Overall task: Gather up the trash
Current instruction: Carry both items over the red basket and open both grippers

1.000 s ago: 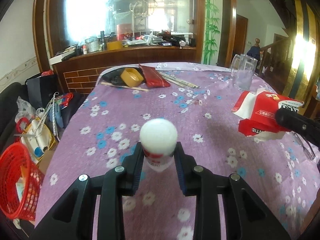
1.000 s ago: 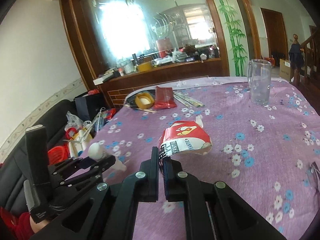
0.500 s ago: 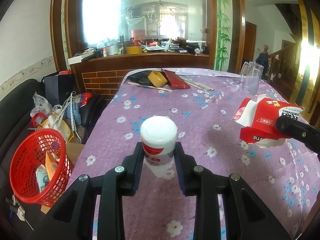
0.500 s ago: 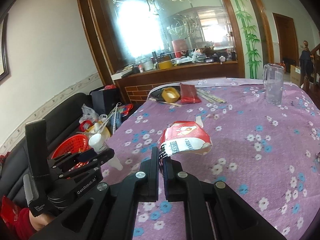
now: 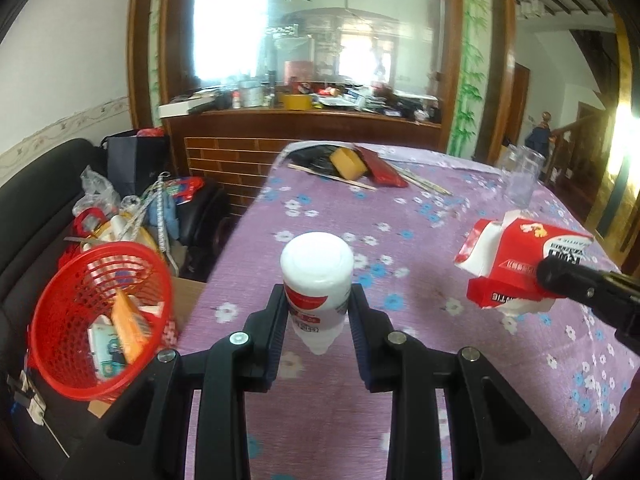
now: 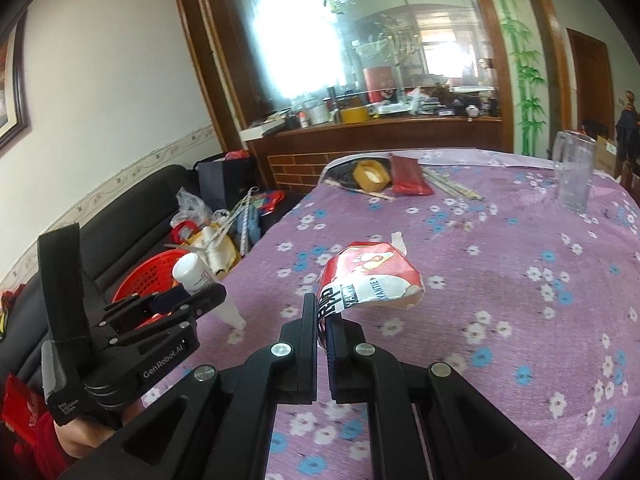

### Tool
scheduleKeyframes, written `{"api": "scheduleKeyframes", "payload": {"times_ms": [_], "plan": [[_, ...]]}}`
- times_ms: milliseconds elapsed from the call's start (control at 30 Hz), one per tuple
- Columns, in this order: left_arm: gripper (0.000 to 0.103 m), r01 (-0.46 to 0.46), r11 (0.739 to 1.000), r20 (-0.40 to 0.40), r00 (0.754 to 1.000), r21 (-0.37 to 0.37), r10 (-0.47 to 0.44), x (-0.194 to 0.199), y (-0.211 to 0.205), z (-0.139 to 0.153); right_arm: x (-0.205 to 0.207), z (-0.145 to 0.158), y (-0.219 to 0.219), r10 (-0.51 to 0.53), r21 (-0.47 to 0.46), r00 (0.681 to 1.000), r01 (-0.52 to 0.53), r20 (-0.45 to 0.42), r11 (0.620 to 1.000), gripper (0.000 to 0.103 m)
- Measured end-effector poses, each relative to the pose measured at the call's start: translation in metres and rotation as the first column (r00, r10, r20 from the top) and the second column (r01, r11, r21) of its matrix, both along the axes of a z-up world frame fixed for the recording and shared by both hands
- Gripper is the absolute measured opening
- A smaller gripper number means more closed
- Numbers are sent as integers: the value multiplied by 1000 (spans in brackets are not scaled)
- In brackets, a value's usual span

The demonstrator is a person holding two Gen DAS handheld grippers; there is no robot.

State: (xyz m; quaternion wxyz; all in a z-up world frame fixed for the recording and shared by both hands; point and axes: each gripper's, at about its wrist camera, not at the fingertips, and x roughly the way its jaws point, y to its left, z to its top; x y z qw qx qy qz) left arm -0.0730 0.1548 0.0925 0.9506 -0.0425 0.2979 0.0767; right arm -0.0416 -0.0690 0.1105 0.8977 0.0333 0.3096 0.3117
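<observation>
My left gripper point(image 5: 317, 312) is shut on a white plastic bottle point(image 5: 317, 280) with a red label, held upside down above the table's left edge. From the right wrist view the same bottle point(image 6: 196, 274) and left gripper point(image 6: 192, 300) hang in front of a red mesh basket point(image 6: 160, 264). That basket point(image 5: 76, 300) sits low at the left with several pieces of trash in it. My right gripper point(image 6: 322, 320) is shut on a crumpled red and white carton point(image 6: 372, 280), lifted over the purple flowered tablecloth point(image 6: 500, 300). In the left wrist view the carton point(image 5: 520, 264) hangs at the right.
At the table's far end lie a tape roll point(image 6: 370, 174), a red pouch point(image 6: 408, 174) and sticks point(image 6: 452, 188). A clear glass pitcher point(image 6: 572, 176) stands far right. A black sofa point(image 6: 132, 216) with bags and clutter flanks the table's left. A wooden counter point(image 5: 304, 136) and mirror stand behind.
Both grippers have swung left with their loads. The red basket has come further into the left wrist view, and the bottle now hangs over the table's left edge near it.
</observation>
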Motion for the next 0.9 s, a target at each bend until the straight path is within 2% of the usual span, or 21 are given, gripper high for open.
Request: {"api": "scheduleKeyframes", "payload": {"times_ms": [233, 400, 600, 733, 900], "plan": [[29, -123, 992, 18, 992, -27, 123, -19, 66, 8, 4, 9, 61, 111, -28, 994, -110, 13, 993, 5], [29, -225, 974, 9, 974, -40, 225, -35, 121, 4, 3, 13, 113, 196, -50, 980, -195, 18, 980, 5], [29, -331, 941, -9, 943, -61, 332, -52, 179, -8, 0, 12, 187, 312, -98, 950, -310, 13, 946, 5], [29, -367, 926, -24, 930, -89, 366, -56, 208, -18, -1, 8, 228, 366, -118, 931, -365, -12, 924, 5], [29, -356, 927, -49, 934, -116, 353, -53, 227, -31, 1, 1, 276, 418, -150, 908, -419, -35, 896, 5]]}}
